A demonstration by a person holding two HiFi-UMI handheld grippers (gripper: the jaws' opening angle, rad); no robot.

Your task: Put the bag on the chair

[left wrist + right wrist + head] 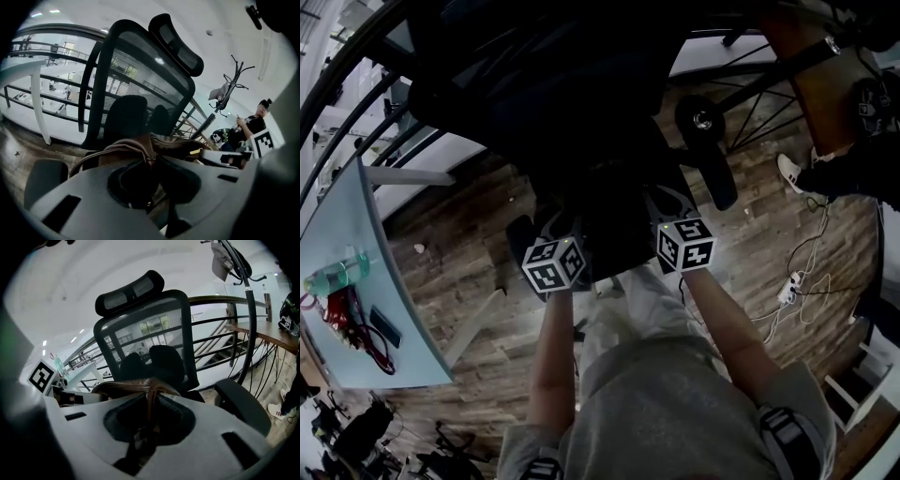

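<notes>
The bag (126,148) hung by its brown straps at lower centre of both gripper views, before the chair (140,70). The left gripper (151,158) and right gripper (151,397) had their fingers narrowed onto those straps. Risk judged: a strap slipping, or an uneven release, tipping the bag off the seat.

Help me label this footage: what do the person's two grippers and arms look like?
The left gripper and right gripper share a pale grey moulded body with slots and a dark recess behind a dark claw. Each carries a cube of black-and-white square markers. The person wears a grey short-sleeved top; forearms are uncovered.
</notes>
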